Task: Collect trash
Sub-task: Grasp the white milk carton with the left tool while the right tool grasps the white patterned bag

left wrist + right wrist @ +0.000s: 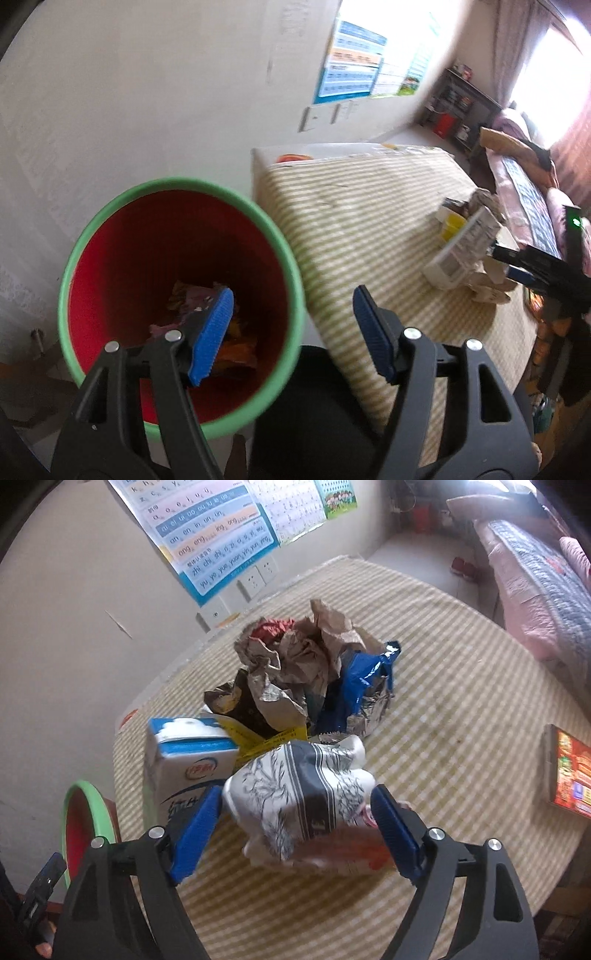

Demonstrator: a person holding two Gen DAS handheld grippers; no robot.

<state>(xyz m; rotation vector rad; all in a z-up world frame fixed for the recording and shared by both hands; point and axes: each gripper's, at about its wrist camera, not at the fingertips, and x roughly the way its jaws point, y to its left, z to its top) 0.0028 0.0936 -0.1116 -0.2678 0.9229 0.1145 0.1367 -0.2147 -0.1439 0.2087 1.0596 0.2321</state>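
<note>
Your right gripper (297,829), wide open and empty, straddles the printed wrapper (299,797) (left gripper (291,332) open, over the bin (177,295)).

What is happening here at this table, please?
A person is clearing trash from a striped table with two hand-held grippers. The left gripper is open and empty over a red bin with a green rim that already has scraps in it. The right gripper is open around a crumpled white printed wrapper; the pads do not seem to press on it. A milk carton, brown paper and a blue wrapper wait behind.
</note>
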